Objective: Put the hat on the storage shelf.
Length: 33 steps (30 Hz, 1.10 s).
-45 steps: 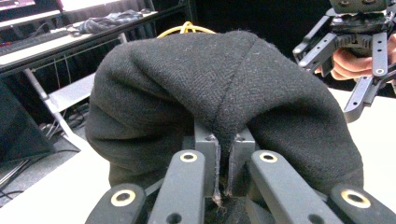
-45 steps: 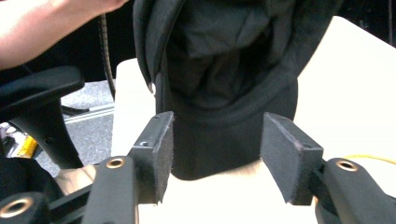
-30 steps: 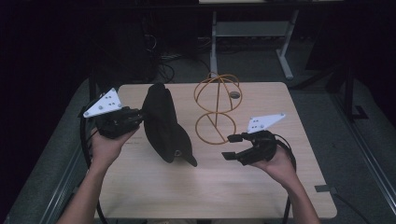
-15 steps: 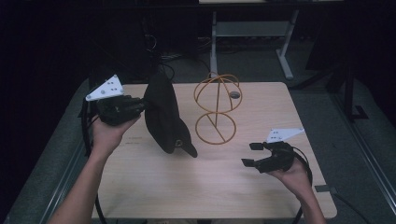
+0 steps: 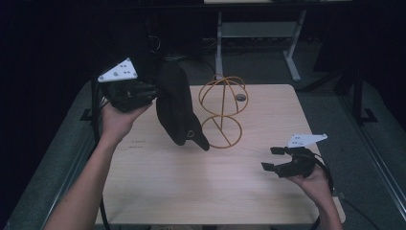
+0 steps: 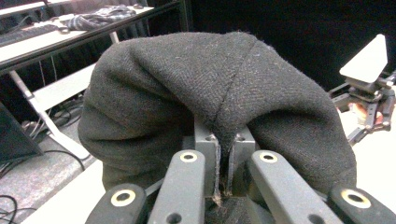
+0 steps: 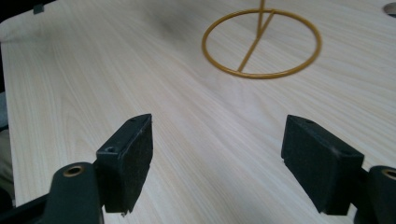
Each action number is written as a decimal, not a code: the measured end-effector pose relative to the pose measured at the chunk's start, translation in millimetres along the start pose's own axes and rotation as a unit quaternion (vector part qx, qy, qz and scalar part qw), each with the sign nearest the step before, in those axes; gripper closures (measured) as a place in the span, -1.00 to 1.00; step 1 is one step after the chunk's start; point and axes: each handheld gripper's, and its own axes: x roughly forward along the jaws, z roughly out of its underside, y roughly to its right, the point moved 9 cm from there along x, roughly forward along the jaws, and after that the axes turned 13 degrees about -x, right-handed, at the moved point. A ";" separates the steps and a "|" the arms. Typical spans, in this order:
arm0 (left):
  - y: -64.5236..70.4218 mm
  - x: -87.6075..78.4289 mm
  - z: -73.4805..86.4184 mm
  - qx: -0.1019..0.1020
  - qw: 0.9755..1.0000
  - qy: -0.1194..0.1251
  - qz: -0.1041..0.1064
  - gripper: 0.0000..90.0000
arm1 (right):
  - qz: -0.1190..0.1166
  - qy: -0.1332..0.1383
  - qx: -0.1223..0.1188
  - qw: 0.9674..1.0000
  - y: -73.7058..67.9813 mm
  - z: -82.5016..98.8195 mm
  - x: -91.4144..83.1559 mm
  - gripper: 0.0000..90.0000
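- Your left gripper (image 5: 143,92) was clamped on a fold of the black cap (image 5: 176,108); in the left gripper view its jaws stood pressed together with the dark herringbone cloth (image 6: 219,88) pinched between them and bulging over both sides.
- You held that cap lifted off the worktop (image 5: 201,191), near its far left corner, with the crown hanging down and its lower tip close to the wood.
- The cap hung just to the left of the gold wire stand (image 5: 222,110), whose ball-shaped top and ring base stood near the middle of the far edge; I cannot tell whether cloth and wire touched.
- Your right gripper (image 5: 276,159) was spread wide and held nothing; in the right gripper view its pads (image 7: 128,163) stood far apart above bare wood, with the stand's ring base (image 7: 261,43) beyond them.
- That right gripper hovered near the right edge, toward the near right corner, well apart from the cap.
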 end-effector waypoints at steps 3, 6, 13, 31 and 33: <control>-1.2 5.9 -8.9 0.002 1.000 0.000 0.001 0.91 | 0.009 0.010 0.008 1.000 4.7 3.9 -7.3 -0.45; -2.4 11.5 -17.9 0.005 1.000 -0.001 0.002 0.91 | 0.019 0.018 0.011 1.000 9.2 7.3 -12.7 -0.46; -2.4 23.6 -37.6 0.011 1.000 -0.008 -0.001 0.91 | 0.027 0.024 0.020 0.999 14.4 9.9 -16.4 -0.48; 1.3 71.0 -76.2 0.010 0.999 -0.034 0.005 0.91 | 0.038 0.044 0.040 0.997 23.4 12.2 -24.2 -0.48; 4.5 81.4 -79.5 0.001 0.999 -0.038 0.013 0.91 | 0.038 0.046 0.042 0.997 24.1 12.6 -24.7 -0.49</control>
